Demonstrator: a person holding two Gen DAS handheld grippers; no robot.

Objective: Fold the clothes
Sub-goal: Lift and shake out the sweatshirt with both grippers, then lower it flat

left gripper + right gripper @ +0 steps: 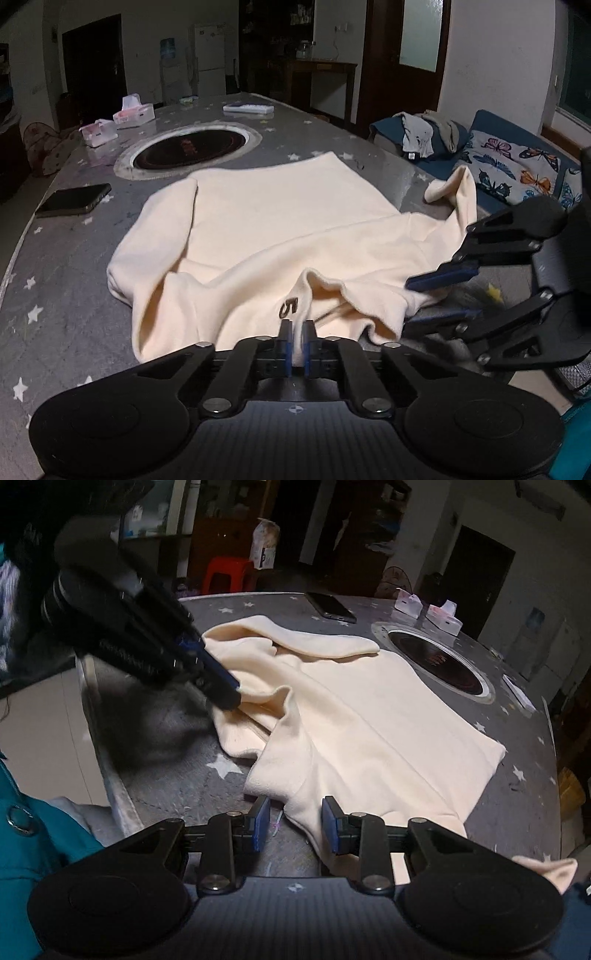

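Note:
A cream sweatshirt [273, 225] lies spread on the grey star-patterned table [66, 295], one sleeve trailing over the right edge. It also shows in the right wrist view [369, 716]. My left gripper [295, 328] is shut on a raised fold of the near hem, next to a dark "5" print [289, 308]. It enters the right wrist view from the upper left, pinching the cloth [231, 696]. My right gripper [295, 823] is open, its blue pads either side of a cloth edge at the table's near rim. It shows in the left wrist view [436, 295] at right.
A round black hotplate [190, 149] is set into the table beyond the sweatshirt. A phone [74, 199] lies at left. Two tissue boxes [133, 112] and a white remote [248, 108] sit at the far side. A blue sofa with clothes and butterfly cushions [509, 162] stands at right.

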